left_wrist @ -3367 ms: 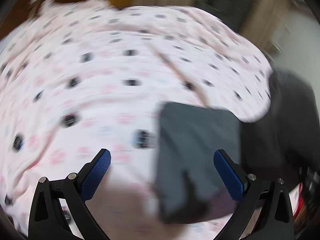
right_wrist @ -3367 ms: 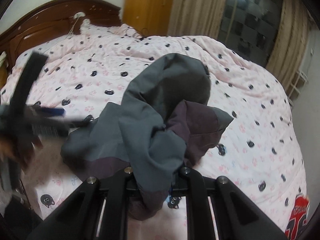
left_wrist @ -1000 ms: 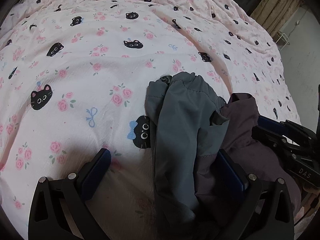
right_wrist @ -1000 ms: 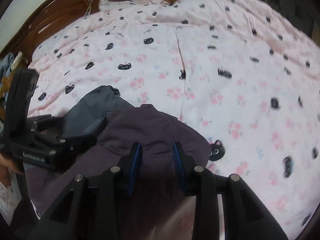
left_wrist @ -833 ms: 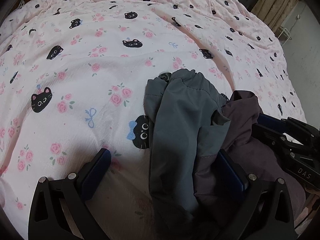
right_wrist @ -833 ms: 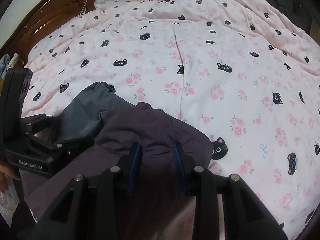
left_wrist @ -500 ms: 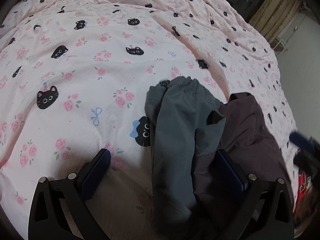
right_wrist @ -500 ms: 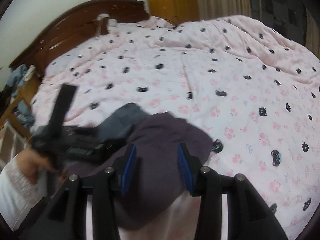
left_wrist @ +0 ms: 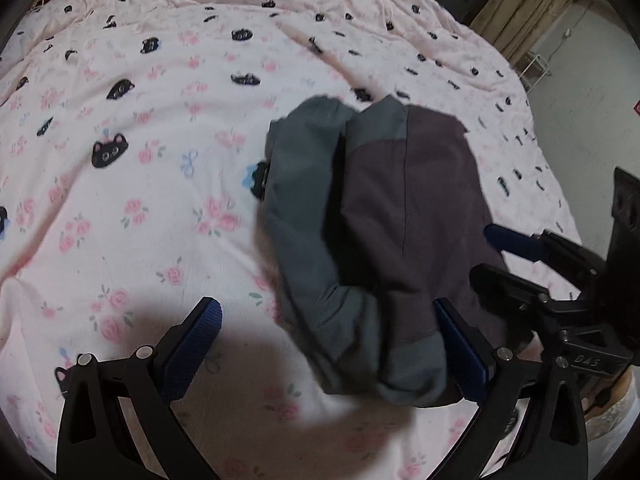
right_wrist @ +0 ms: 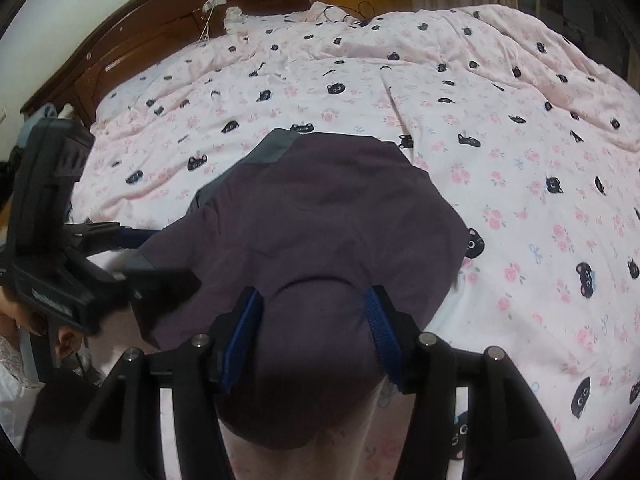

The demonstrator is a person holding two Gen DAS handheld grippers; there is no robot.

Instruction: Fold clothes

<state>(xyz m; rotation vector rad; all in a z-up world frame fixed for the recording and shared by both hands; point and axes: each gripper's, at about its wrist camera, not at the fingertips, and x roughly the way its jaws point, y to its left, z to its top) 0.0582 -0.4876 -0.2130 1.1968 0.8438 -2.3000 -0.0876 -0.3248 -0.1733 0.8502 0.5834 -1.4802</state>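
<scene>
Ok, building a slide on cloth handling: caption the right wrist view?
Right gripper opening over a purple-and-grey garment on a cat-print bedspread; left gripper alongside.

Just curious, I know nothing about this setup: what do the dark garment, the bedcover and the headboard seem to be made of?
Garment: thin matte woven cloth, grey and purple panels, soft folds; probably synthetic.
Bedcover: soft matte, likely cotton; wrinkled, printed with cats and roses.
Headboard: dark, slightly glossy wood.
</scene>
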